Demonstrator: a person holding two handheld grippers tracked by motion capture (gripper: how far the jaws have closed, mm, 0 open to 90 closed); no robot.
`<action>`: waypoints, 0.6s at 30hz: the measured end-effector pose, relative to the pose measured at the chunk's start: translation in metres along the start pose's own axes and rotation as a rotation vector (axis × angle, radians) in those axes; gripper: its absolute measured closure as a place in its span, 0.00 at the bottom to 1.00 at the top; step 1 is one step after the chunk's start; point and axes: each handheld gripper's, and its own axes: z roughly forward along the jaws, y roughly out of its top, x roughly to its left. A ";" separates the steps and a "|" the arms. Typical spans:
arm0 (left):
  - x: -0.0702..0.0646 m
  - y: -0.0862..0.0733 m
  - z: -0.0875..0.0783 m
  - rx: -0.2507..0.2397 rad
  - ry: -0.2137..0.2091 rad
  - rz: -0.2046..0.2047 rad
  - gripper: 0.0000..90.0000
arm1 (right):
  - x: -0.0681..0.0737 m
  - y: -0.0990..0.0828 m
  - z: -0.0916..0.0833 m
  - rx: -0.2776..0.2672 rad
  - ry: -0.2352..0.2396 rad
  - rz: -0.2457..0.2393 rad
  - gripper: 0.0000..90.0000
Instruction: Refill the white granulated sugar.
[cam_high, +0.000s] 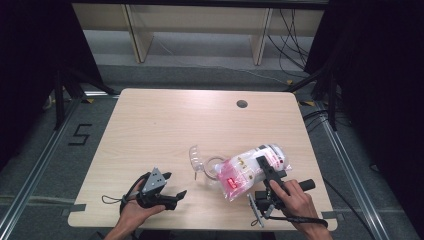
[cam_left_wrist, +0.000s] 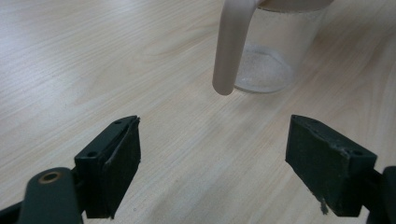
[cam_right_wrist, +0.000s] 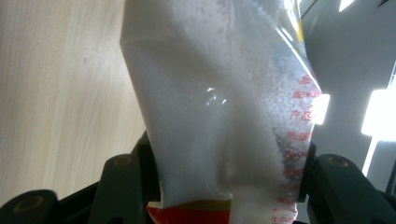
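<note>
The clear plastic bag of white powder with red print (cam_high: 248, 169) lay tilted on the pale wooden surface (cam_high: 165, 125), its long axis running from near you up to the right, its lower end close to the clear glass jug with a pale handle (cam_high: 202, 165). Your right gripper (cam_high: 263, 165) had its fingers clamped on the bag (cam_right_wrist: 219, 116). Your left gripper (cam_high: 176, 186) sat with fingers (cam_left_wrist: 114, 163) apart and empty, the jug (cam_left_wrist: 266, 51) just ahead, so it was the nearer hand for steadying that jug.
</note>
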 end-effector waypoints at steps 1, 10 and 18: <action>0.000 0.000 0.000 0.000 0.000 0.000 0.20 | 0.000 0.000 -0.001 0.008 0.001 -0.003 0.54; 0.000 0.000 0.000 0.001 0.000 0.002 0.20 | -0.003 0.000 -0.002 0.010 -0.008 -0.023 0.54; 0.000 0.000 0.000 0.000 0.001 0.001 0.20 | -0.003 0.001 0.000 -0.002 -0.018 -0.051 0.55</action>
